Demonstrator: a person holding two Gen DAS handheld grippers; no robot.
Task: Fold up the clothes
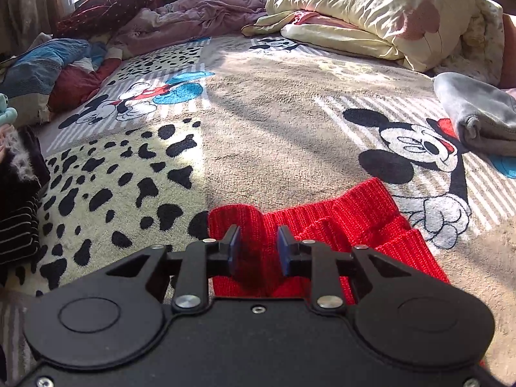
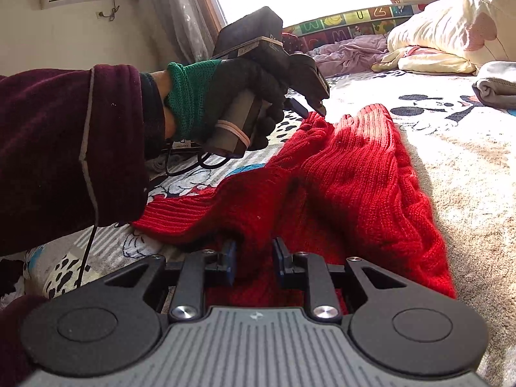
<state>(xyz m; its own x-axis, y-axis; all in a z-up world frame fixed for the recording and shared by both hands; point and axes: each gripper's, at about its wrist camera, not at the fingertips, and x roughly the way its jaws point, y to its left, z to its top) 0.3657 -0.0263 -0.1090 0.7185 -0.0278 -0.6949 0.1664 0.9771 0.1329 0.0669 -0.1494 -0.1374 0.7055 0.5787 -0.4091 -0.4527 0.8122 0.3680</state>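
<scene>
A red knit sweater (image 1: 354, 222) lies bunched on a cartoon-print blanket (image 1: 264, 119). My left gripper (image 1: 256, 245) is shut on a ribbed edge of the knit, which fills the gap between its blue pads. In the right wrist view the same sweater (image 2: 348, 167) spreads across the middle. A gloved hand holds the left gripper (image 2: 306, 109) there, its tips pinching the sweater's far raised edge. My right gripper (image 2: 253, 258) is shut on the near part of the sweater, red fabric bulging between its pads.
A folded grey garment (image 1: 477, 119) rests at the right. A cream quilt (image 1: 371, 9) is heaped at the back. Crumpled clothes (image 1: 42, 71) and a dark striped piece (image 1: 16, 219) line the left side. A maroon sleeve (image 2: 64, 148) crosses the left of the right wrist view.
</scene>
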